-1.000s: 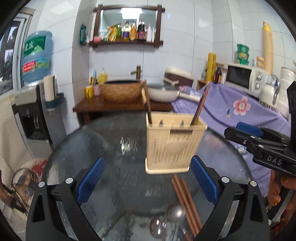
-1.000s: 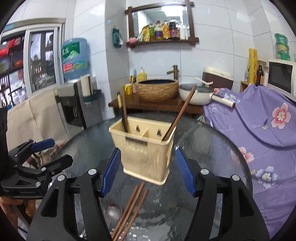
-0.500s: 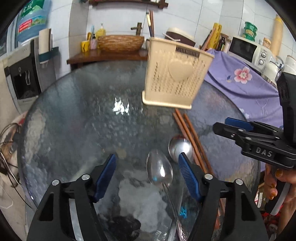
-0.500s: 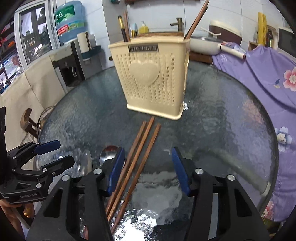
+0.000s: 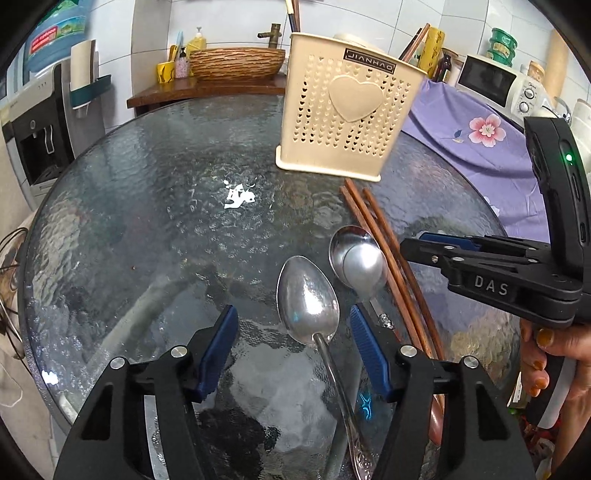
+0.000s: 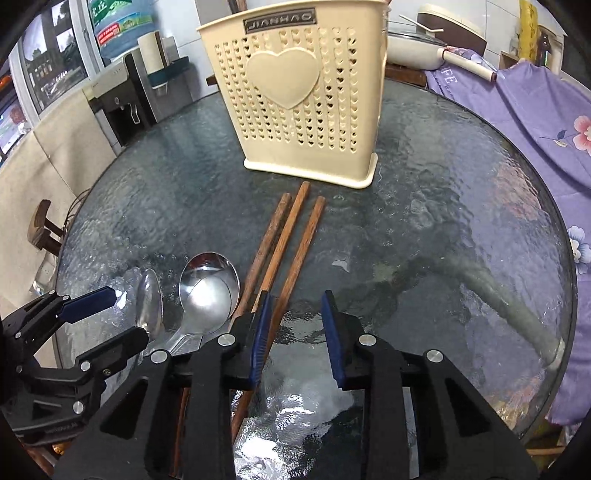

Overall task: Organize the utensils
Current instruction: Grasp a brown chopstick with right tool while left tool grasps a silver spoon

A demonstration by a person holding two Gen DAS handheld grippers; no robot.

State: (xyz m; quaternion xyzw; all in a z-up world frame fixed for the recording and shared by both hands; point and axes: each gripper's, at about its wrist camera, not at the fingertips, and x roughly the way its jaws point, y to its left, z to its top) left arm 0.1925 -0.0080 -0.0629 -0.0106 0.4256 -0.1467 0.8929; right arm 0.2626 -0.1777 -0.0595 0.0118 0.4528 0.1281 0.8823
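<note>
The left gripper (image 5: 290, 339) and the right gripper (image 6: 295, 325), jaws just narrowing, stand parted, gripping nothing. Far on the glass table (image 5: 129, 221) stands the holder (image 5: 347, 110); nearer lie chopsticks (image 6: 291, 236), then two spoons (image 5: 308, 299).

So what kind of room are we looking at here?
Most likely a home kitchen or dining corner. A microwave sits on a counter, a faucet stands over a woven-look basin, and a water dispenser stands by the round glass table.
</note>
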